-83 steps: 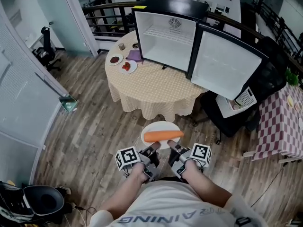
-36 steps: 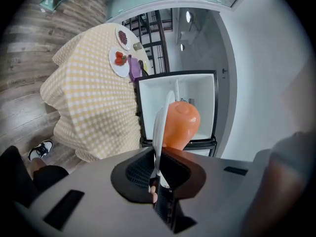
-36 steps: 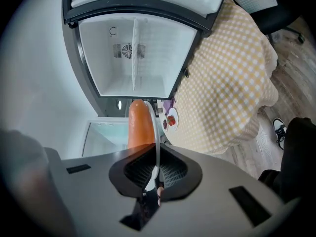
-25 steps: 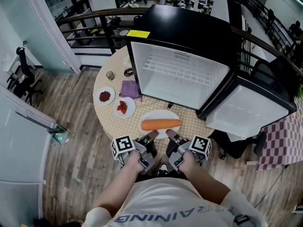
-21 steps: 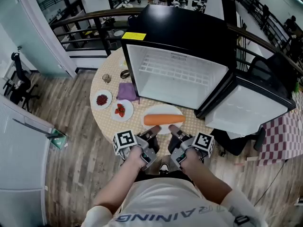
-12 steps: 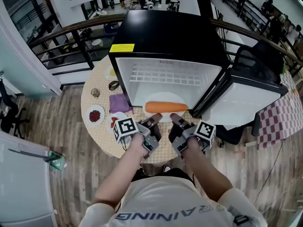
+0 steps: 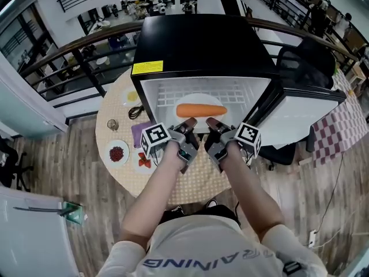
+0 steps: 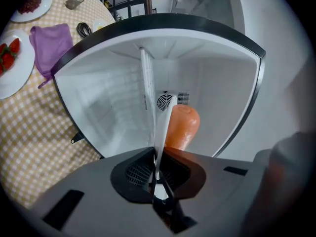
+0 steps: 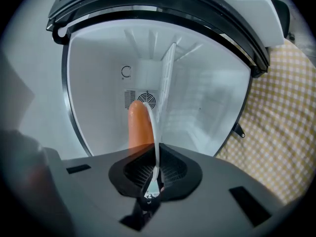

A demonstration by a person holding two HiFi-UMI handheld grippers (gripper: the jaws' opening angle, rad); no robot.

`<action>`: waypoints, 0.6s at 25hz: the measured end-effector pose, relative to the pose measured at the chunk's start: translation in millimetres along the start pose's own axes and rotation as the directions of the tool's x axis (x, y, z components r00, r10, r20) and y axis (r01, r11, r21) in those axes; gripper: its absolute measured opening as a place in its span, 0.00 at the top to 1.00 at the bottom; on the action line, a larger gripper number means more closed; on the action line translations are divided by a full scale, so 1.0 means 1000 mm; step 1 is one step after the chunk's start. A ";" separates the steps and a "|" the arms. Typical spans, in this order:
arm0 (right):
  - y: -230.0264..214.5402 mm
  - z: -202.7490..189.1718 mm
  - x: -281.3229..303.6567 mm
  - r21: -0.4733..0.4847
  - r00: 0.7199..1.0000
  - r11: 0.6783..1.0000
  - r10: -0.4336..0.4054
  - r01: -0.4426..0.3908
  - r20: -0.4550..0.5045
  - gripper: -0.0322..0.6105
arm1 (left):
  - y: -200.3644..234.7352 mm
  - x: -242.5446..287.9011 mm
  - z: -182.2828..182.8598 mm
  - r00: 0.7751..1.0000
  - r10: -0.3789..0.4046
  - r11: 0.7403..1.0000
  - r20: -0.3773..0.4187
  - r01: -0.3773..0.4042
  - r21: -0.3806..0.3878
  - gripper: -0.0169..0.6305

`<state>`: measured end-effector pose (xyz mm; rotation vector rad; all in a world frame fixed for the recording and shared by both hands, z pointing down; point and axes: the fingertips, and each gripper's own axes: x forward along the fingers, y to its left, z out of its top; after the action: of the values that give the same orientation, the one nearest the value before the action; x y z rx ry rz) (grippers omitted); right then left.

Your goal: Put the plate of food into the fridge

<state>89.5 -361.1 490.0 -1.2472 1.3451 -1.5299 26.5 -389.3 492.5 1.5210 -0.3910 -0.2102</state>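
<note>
Head view showed the left gripper (image 7: 187, 123) and right gripper (image 7: 211, 123) side by side, each clamped on the near rim of the white plate (image 7: 196, 99), which reached ahead of them into the open fridge (image 7: 196, 45). That rim was hidden behind the jaws, and the plate's far edge barely stood out from the white interior. A carrot (image 7: 201, 110) lay across the plate, just beyond both grippers. Left gripper view showed the plate only edge-on, a thin white line (image 8: 162, 127) pinched between closed jaws, the carrot's near end cut off by the gripper body. Right gripper view gave the same. Whether the plate touched the wire shelf (image 7: 167, 91) could not be told.
</note>
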 end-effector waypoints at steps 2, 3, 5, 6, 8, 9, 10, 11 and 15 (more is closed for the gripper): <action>-0.002 0.005 0.004 0.014 1.000 1.000 -0.007 0.007 0.013 0.89 | 0.000 0.006 0.004 1.000 -0.010 1.000 0.002 0.010 0.001 0.93; -0.002 0.007 0.006 0.020 1.000 1.000 -0.009 0.009 0.017 0.89 | 0.000 0.008 0.005 1.000 -0.018 1.000 0.004 0.018 0.002 0.93; -0.002 0.009 0.009 0.031 1.000 0.999 -0.014 0.013 0.023 0.89 | 0.000 0.011 0.008 0.999 -0.031 0.999 0.009 0.031 0.005 0.93; -0.003 0.010 0.010 0.034 1.000 0.999 -0.016 0.015 0.026 0.89 | 0.000 0.013 0.009 0.999 -0.035 0.999 0.012 0.035 0.010 0.93; -0.002 0.012 0.013 0.035 0.999 0.999 -0.021 0.020 0.030 0.89 | 0.000 0.014 0.011 0.999 -0.036 0.999 0.020 0.036 0.017 0.93; -0.003 0.012 0.014 0.037 0.999 0.999 -0.026 0.025 0.030 0.89 | 0.000 0.014 0.012 0.999 -0.035 0.999 0.025 0.034 0.020 0.93; -0.004 0.012 0.015 0.040 0.999 0.999 -0.030 0.029 0.029 0.89 | -0.001 0.014 0.013 0.999 -0.034 0.999 0.029 0.033 0.026 0.93; -0.003 0.013 0.016 0.040 0.999 0.999 -0.029 0.028 0.030 0.89 | -0.001 0.013 0.013 0.999 -0.035 0.999 0.031 0.034 0.032 0.93; -0.001 0.021 0.021 0.040 0.998 0.999 -0.015 0.013 0.057 0.89 | -0.004 0.012 0.015 0.999 -0.040 0.997 0.032 0.037 0.068 0.92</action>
<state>104.6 -386.0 494.7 -1.2685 1.2665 -1.5122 32.7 -408.0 490.2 1.5939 -0.3986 -0.2549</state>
